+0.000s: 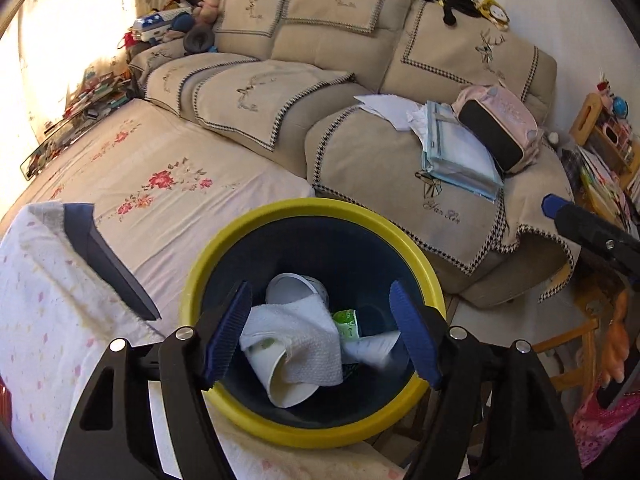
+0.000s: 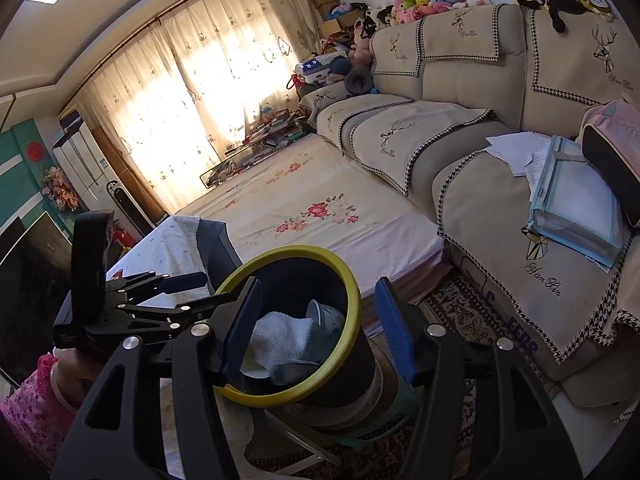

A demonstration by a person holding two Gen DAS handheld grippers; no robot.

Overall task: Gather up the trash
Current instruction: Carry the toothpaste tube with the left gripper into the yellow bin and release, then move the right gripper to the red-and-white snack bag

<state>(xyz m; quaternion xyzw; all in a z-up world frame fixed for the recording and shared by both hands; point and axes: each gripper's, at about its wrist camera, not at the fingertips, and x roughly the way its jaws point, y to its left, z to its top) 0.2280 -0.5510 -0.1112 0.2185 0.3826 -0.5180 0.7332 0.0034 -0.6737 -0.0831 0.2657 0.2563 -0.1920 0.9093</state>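
Left hand-held gripper open, empty, above round yellow-rimmed dark bin holding crumpled white paper towel; right hand-held gripper half open, empty.

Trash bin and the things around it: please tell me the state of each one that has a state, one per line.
Trash bin: upright, no lid, partly filled.
Paper towel: crumpled, inside the bin, on top.
Paper cup: on its side in the bin, under the towel.
Left tool: open, empty, over the bin.
Right tool: open, empty.
Curtains: drawn shut, sunlit.
Pink bag: lying on the sofa, closed.
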